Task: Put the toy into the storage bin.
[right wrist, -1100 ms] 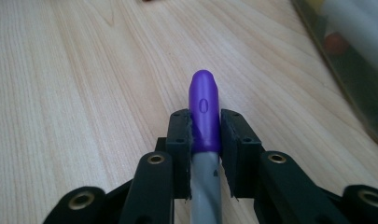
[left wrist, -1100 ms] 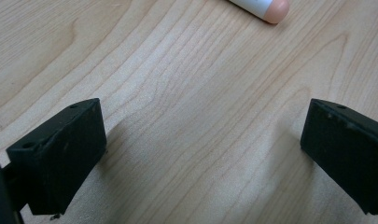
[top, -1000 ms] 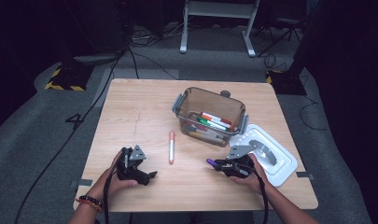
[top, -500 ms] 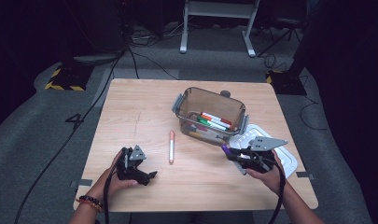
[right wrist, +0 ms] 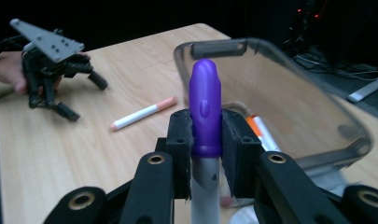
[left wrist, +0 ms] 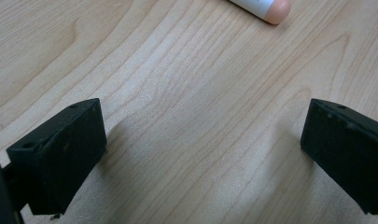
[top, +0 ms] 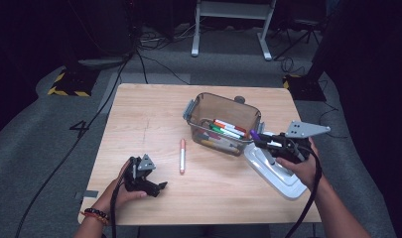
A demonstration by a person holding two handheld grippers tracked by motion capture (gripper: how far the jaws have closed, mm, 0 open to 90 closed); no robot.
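Note:
A purple-capped marker stands between the pads of my right gripper, which is shut on it. In the high view that right gripper hangs above the table beside the near right corner of a clear brown bin holding several markers. A salmon-capped marker lies on the wood left of the bin, and its cap tip reaches into the left gripper view. My left gripper rests on the table near the front left, jaws wide apart, nothing between them.
A white bin lid lies flat at the right, under my right hand. The wooden table has bare space at the left and back. Dark floor with cables surrounds it.
My right gripper has lifted off the table by the lid and moved up toward the bin's corner, carrying the purple marker. The left gripper has stayed put.

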